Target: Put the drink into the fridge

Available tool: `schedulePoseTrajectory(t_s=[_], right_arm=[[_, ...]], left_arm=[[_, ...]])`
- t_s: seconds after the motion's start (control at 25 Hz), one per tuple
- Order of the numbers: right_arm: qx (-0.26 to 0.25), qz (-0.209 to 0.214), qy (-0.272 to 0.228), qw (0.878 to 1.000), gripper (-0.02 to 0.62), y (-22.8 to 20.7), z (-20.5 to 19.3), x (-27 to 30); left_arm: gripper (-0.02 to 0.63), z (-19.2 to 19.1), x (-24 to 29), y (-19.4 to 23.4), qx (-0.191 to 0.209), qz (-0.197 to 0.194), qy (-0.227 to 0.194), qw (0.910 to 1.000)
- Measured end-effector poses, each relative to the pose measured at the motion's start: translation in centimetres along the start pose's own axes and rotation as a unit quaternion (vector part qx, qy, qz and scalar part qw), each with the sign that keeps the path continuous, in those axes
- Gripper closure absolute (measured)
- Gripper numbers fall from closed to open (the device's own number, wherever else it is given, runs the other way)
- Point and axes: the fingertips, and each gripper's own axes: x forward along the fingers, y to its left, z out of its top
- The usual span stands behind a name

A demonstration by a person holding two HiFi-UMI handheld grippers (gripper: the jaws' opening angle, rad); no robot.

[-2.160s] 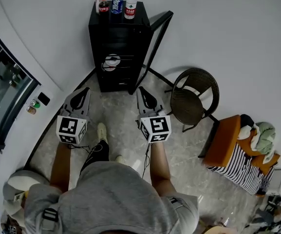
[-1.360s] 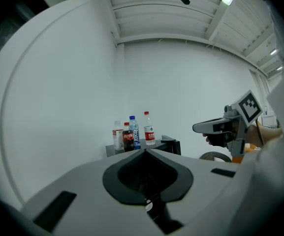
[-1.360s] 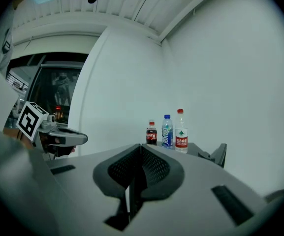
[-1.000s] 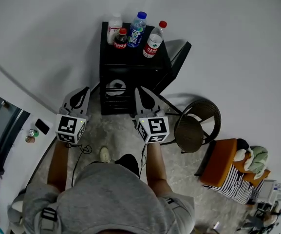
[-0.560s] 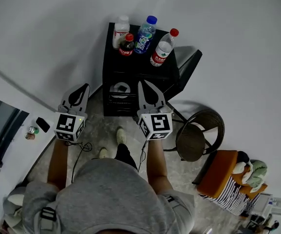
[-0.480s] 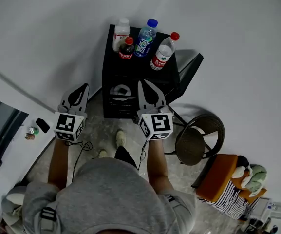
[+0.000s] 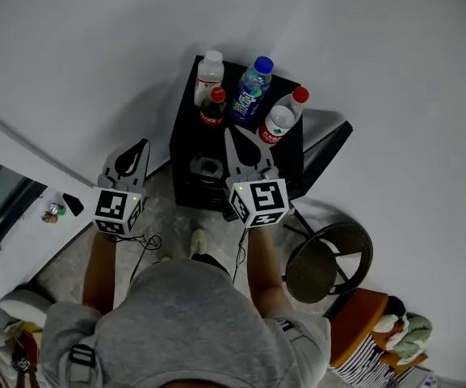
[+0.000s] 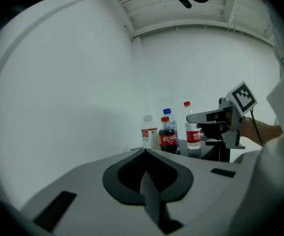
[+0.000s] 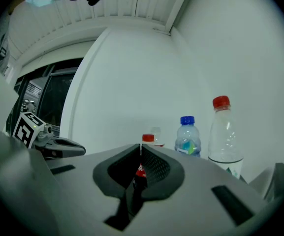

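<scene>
Status check: basically at the start, nothing moved yet afaict. All four bottles are up on top of the fridge: cola, a white-cap one behind it, a blue-cap one and a red-cap water. None of them is inside. The door is already swung open to the right, so that bit's done. There's sth pale on a shelf inside, can't tell what.

Right gripper is up near the front edge of the fridge top, jaws clenched together w/ nothing in them. In its own view the cola shows just past the tips, pretty much dead ahead, so my guess is that's the drink in question, but the task doesn't say which. Left gripper hangs off to the left of the fridge, well apart from the bottles, jaws also pressed together and empty.

So what's left imo is everything that counts: spread the right jaws, get them round the cola, lift it clear of the neighbours (they stand close, easy to knock one), bring it down round the front and set it on a shelf. Maybe shut the door after.
</scene>
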Motion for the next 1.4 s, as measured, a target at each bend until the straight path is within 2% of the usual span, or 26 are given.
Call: schedulePoseTrajectory(t_s=[0.24,0.28,0.36,0.72,0.96,1.4], right_arm=[[0.032,0.02,-0.002,0.999,0.565,-1.2,0.1,3.3],[0.033,0.028,0.0,0.999,0.547,-1.2,0.1,3.8],[0.037,0.046,0.005,0.998,0.43,-1.1,0.1,4.6],[0.033,0.065,0.008,0.997,0.425,-1.4,0.0,7.2],[0.027,0.071,0.013,0.997,0.425,-1.3,0.0,8.0],[0.019,0.049,0.017,0.998,0.448,-1.5,-0.3,8.3]], left_arm=[[0.601,-0.7,-0.1,2.1,-0.008,0.05,0.011,0.9987],[0.601,-0.9,-0.2,2.4,-0.009,0.057,0.012,0.9983],[0.601,-1.1,-0.4,3.0,-0.01,0.069,0.015,0.9975],[0.601,-1.4,-1.0,4.2,-0.017,0.107,0.019,0.994],[0.601,-1.3,-1.1,4.6,-0.016,0.113,0.021,0.9932],[0.601,-1.7,-1.3,4.9,-0.021,0.103,0.018,0.9943]])
